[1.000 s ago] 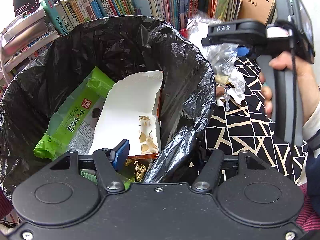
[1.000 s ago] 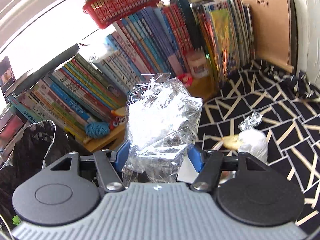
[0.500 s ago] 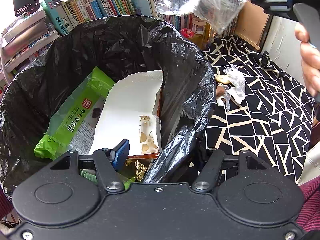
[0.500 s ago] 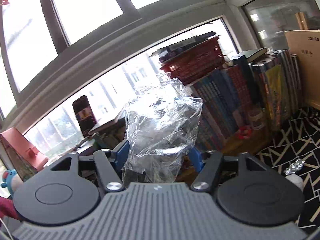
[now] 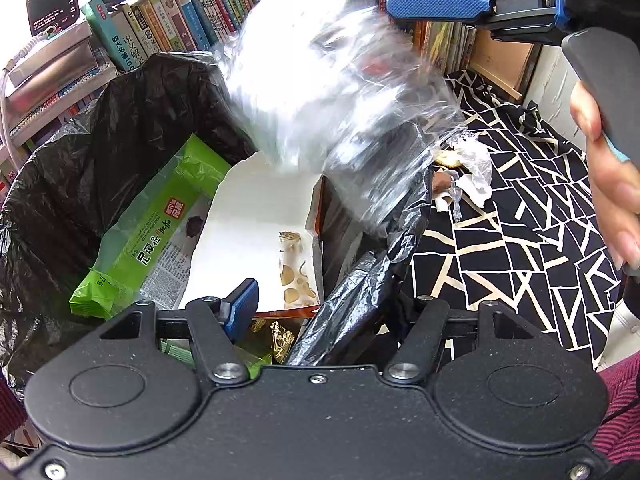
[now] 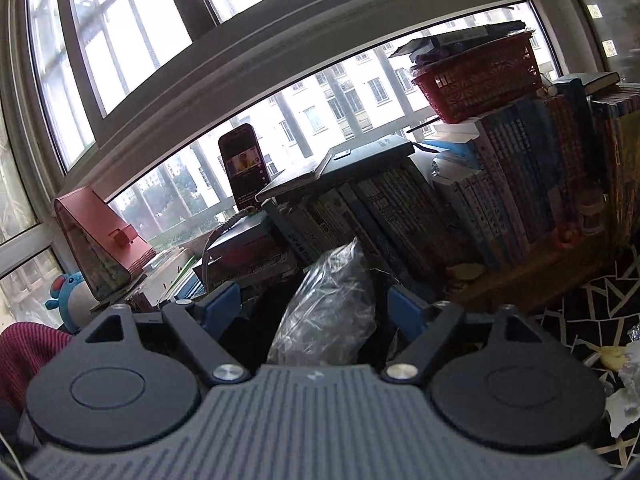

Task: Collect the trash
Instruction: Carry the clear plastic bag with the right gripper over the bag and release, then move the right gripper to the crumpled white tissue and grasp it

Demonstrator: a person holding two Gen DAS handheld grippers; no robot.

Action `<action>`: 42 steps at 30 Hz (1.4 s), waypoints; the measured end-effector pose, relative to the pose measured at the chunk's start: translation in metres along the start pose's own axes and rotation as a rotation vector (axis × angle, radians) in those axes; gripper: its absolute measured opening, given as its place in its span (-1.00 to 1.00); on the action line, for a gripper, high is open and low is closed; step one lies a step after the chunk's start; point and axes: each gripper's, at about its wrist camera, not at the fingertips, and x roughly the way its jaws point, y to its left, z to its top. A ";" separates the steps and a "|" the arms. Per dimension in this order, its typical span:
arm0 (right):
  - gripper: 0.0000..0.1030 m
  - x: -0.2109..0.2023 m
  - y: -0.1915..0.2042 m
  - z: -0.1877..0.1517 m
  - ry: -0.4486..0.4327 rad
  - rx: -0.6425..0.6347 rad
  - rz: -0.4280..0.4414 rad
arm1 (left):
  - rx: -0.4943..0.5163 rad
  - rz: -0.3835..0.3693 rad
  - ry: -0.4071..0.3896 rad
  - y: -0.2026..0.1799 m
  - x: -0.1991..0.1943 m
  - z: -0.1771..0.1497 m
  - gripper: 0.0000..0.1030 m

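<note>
A black trash bag (image 5: 132,128) gapes below my left gripper (image 5: 322,304). Its near rim runs between the jaws, the left pad (image 5: 242,304) stands apart from it, and the right finger is hidden behind the fold. Inside lie a green wrapper (image 5: 160,232), a white carton (image 5: 256,216) and a gold wrapper (image 5: 280,338). A crumpled clear plastic wrap (image 5: 332,96) is blurred in mid-air over the bag's far rim, under one of my right gripper's fingers (image 5: 436,6). My right gripper (image 6: 314,306) is opening; the plastic wrap (image 6: 328,312) sits low between the pads, touching neither.
A crumpled white wrapper with food scraps (image 5: 472,168) lies on the black-and-cream patterned cloth (image 5: 520,220), right of the bag. Rows of books (image 6: 460,200), a red basket (image 6: 480,80) and a phone (image 6: 244,164) line the window. A hand (image 5: 612,184) holds the right gripper's handle.
My right gripper rose and tipped up toward the window, then its jaws spread and the plastic wrap slipped out, dropping toward the bag. The left gripper and bag stayed put.
</note>
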 end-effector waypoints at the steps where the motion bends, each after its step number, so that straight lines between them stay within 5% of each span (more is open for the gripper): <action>1: 0.75 -0.001 0.001 -0.001 0.002 -0.004 0.000 | 0.000 0.000 0.000 0.000 0.000 0.000 0.23; 23: 0.81 0.007 -0.027 -0.006 0.026 0.035 -0.199 | 0.000 -0.001 -0.001 0.000 0.000 -0.001 0.23; 42: 0.83 0.033 -0.139 -0.040 0.159 0.183 -0.711 | 0.000 0.000 -0.001 0.000 0.000 -0.001 0.22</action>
